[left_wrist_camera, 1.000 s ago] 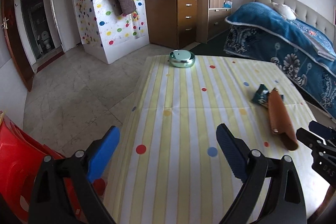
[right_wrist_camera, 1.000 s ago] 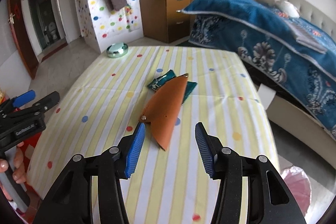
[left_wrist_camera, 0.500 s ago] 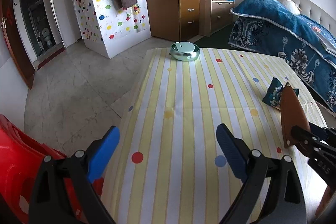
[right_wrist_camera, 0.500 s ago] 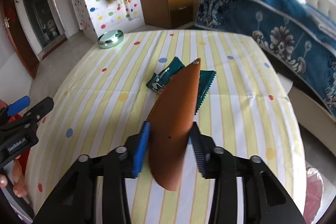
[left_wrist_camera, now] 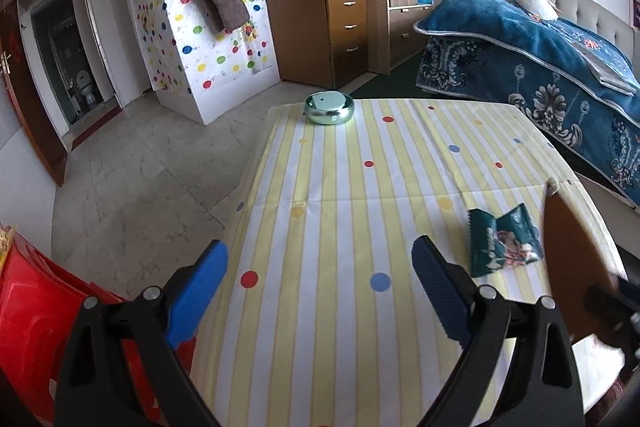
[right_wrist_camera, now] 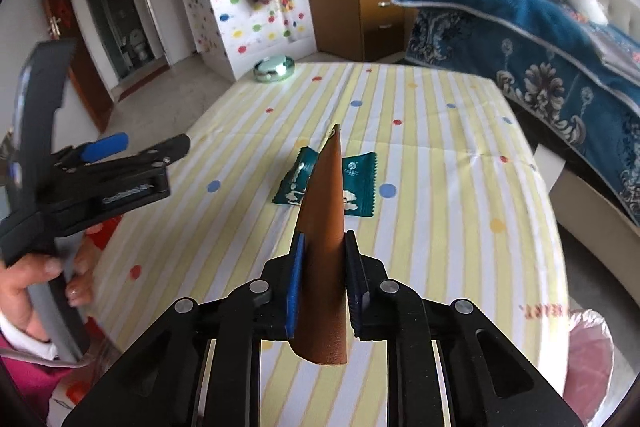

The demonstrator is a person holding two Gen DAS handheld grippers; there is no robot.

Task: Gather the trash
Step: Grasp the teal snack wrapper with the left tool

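Trash: brown leather pouch [right_wrist_camera: 322,227] gripped upright as the right gripper [right_wrist_camera: 323,283] jaws close; green wrapper [right_wrist_camera: 352,187], writing unreadable, lies on the striped surface [left_wrist_camera: 340,187]. Left gripper [left_wrist_camera: 320,279] jaws open, empty.

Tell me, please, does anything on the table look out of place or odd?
The crumpled green wrapper lies loose mid-table, plainly litter. The brown leather piece stands on edge because the right gripper is closing on it.

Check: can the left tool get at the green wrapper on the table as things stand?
Probably yes. The left tool is open and empty, and the green wrapper lies flat just right of it on bare tablecloth. The brown leather piece in the closing right tool crowds its far side.
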